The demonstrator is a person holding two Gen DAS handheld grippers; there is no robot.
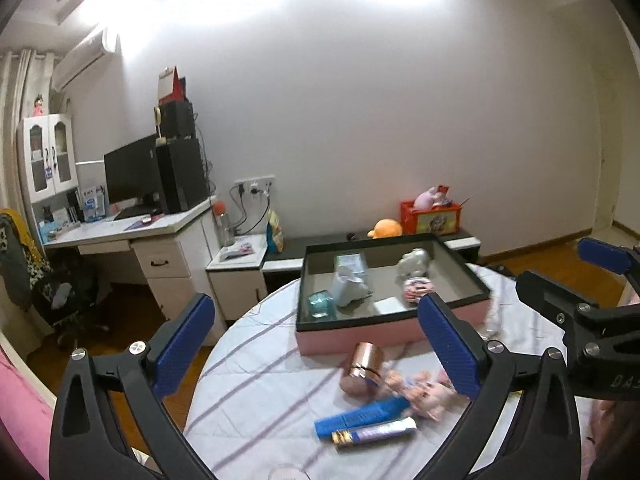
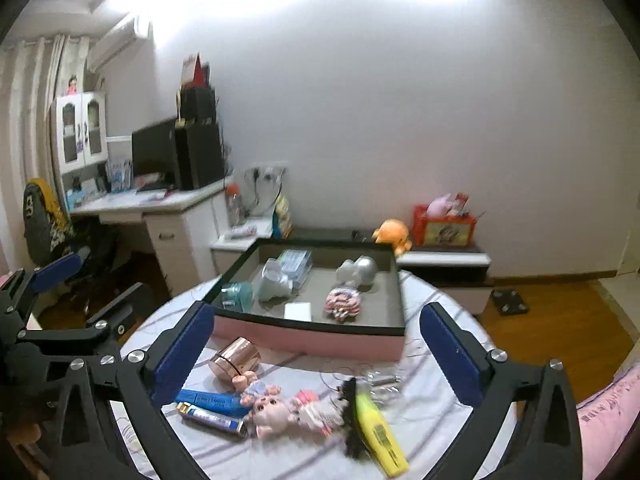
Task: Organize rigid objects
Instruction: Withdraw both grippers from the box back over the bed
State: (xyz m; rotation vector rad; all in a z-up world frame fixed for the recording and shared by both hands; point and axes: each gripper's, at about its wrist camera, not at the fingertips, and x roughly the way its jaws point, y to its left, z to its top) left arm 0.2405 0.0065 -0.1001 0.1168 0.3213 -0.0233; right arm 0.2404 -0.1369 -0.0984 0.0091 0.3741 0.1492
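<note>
Evidently both grippers hung empty above the round table [image 2: 440, 412], the left gripper [image 1: 316, 344] and right gripper [image 2: 316, 352] with fingers spread wide. Loose items lay before the pink box [image 2: 312, 342]: a copper jar [image 2: 235, 361], a pig doll [image 2: 272, 410], a yellow highlighter [image 2: 380, 432]. Taking the jar across its round sides seemed the wisest approach.

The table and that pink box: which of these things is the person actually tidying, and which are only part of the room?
Part of the job:
- pink box
- rose-gold tin
- blue tube
- gold-capped tube
- pig doll
- yellow highlighter
- both open grippers, left gripper, right gripper

Just lying about:
- monitor
- orange plush
- red toy box
</note>
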